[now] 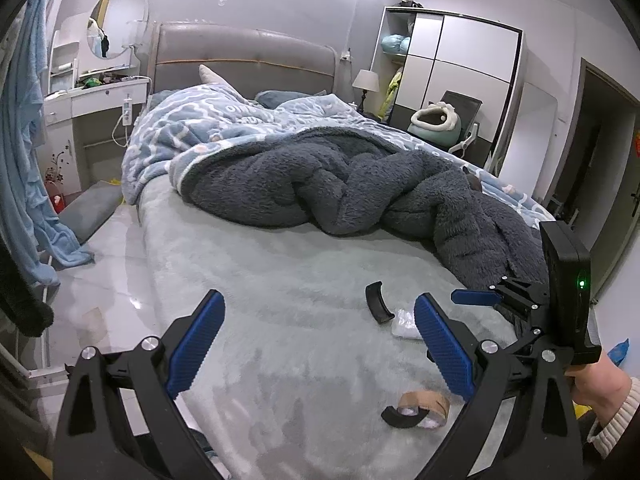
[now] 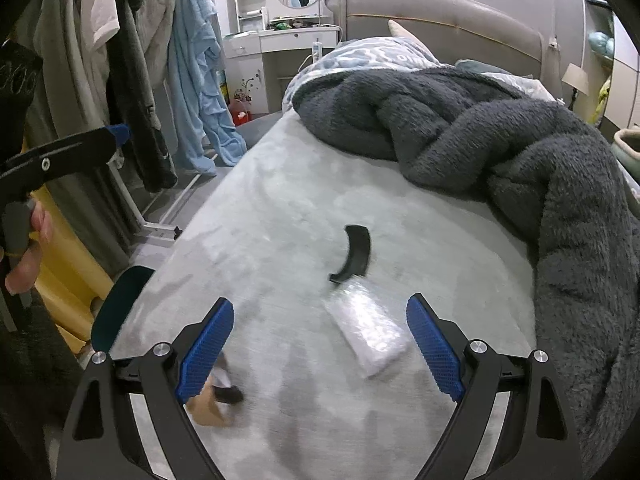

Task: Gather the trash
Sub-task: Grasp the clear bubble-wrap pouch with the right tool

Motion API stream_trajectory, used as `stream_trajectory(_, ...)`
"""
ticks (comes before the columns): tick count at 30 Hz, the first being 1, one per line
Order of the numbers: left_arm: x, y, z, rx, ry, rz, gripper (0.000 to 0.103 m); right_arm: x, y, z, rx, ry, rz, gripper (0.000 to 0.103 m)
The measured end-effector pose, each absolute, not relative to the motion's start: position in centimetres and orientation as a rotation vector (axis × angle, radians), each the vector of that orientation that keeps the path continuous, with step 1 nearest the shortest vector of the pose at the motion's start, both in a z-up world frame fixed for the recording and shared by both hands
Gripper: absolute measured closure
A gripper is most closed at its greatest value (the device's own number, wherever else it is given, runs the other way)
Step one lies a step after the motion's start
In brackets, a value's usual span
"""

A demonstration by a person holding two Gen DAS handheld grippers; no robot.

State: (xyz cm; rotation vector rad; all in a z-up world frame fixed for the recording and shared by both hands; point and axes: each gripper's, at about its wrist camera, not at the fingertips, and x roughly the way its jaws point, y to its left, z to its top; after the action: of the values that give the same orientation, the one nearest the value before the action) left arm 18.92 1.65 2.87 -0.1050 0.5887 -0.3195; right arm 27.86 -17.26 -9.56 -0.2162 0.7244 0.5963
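The trash lies scattered on the bare, pale grey sheet of the bed [image 2: 280, 200], in the stretch left free where the covers are pushed back, so each piece sits in the open and can be reached from the foot end. Nearest the right tool [image 2: 320, 344] is a clear plastic packet [image 2: 366, 336], flat, oblong and crinkled, lying slantwise between that tool's blue pads; just beyond its far end, perhaps touching it, is a curved black plastic strip [image 2: 354, 252], shaped like a piece of a ring and resting on its edge. Nearer the bed's foot, a brown cardboard tape core [image 1: 426, 402] lies with a second curved black piece [image 1: 402, 416] across it and something white tucked beneath; in the right wrist view this cluster is blurred and half hidden behind the left pad. The right tool stands wide and holds nothing, lined up over the packet, which looks like the first pick. The left tool [image 1: 320, 344] is also wide and empty, hovering over the sheet nearer the tape core. Beyond the trash the dark grey fleece blanket [image 1: 340, 184] lies heaped, with a blue patterned quilt [image 1: 224, 120] behind it against the padded headboard [image 1: 244, 56]. Clothes [image 2: 120, 60] hang beside the bed.
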Motion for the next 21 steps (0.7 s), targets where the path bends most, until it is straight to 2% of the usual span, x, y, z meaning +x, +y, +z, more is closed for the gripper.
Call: stream_trajectory(21,27.6,-1.9,-0.9,-0.107,0.696,-0.449,0.006,30.6,-18.9,-13.2,-0.226,0.786,0.678,0.015)
